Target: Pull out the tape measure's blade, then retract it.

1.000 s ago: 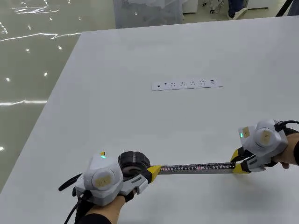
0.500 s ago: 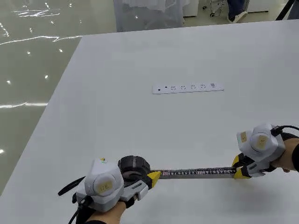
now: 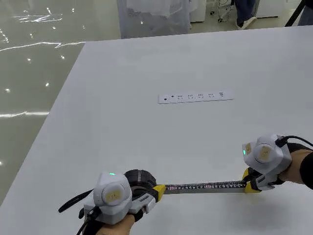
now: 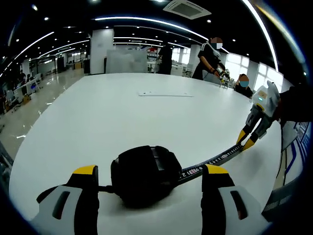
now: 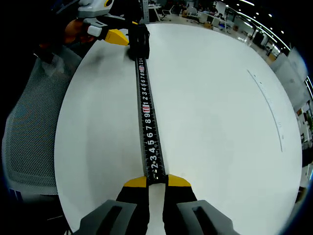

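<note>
R claw (image 5: 156,182) pinches blade (image 5: 145,112) end; L claw (image 4: 149,170) spread wide (tape case (image 4: 142,182) between jaws), on table (image 3: 146,137).

The left tongs (image 3: 149,188) lay low at the tape measure case (image 3: 139,178), pointing rightward and slightly away from the person. Their jaws stood wide apart with the case between them and a gap showing on either side. The left hand (image 3: 117,227) held them from the near side of the case. The right tongs (image 3: 252,185) sat well off to the right of the case and about level with it, pointing back toward it. Their jaws were pressed together on the end of the blade (image 3: 205,186). The right hand (image 3: 289,169) held them from the side away from the case, its wrist in a dark sleeve (image 3: 307,169).
</note>
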A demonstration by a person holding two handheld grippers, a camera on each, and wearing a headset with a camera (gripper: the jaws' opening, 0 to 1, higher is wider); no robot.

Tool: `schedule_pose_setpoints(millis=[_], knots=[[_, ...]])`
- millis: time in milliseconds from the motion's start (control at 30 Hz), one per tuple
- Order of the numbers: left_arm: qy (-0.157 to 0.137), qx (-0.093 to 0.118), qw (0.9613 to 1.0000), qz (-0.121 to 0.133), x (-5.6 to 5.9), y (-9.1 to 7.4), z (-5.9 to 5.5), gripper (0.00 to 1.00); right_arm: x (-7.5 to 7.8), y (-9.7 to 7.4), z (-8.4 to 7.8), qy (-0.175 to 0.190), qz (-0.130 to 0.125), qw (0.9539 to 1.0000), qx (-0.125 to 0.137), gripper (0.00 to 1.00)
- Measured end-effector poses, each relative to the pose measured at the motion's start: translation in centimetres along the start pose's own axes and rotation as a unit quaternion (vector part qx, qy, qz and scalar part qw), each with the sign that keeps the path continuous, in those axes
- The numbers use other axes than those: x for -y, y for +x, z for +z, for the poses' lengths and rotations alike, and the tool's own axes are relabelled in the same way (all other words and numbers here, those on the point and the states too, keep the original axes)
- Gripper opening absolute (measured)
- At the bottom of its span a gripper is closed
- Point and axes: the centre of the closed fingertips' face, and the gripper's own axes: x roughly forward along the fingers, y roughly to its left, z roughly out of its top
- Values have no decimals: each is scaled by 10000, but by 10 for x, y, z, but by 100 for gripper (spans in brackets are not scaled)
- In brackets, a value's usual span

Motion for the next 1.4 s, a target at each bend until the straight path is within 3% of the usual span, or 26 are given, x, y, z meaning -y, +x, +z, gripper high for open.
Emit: schedule_pose_setpoints(millis=[267, 433, 533, 667, 733, 900, 933, 1400], knots=[[43, -76, 9999, 87, 0, 9, -2, 83, -1, 0, 0, 57, -5, 10000, -37, 4], [-97, -155, 9998, 120, 0, 13, -4, 79, -1, -1, 0, 100, -7, 9999, -41, 4], [-380, -252, 9989, 104, 4, 14, -7, 75, -1, -1, 0, 127, -15, 9999, -54, 4], [-458, -298, 9984, 144, 2, 17, -7, 78, -1, -1, -1, 175, -30, 9998, -53, 5], [-635, -278, 9974, 200, 0, 17, -6, 76, -1, -1, -1, 189, -25, 9998, -54, 5], [-568, -454, 9969, 315, -9, 18, -12, 65, -1, -1, -1, 224, -32, 9997, -34, 5], [-741, -476, 9958, 241, -7, 18, -13, 63, 0, -1, -1, 245, -35, 9997, -33, 5], [-450, -598, 9969, 251, -8, 17, -12, 59, 1, -1, 0, 270, -33, 9996, -22, 5]])
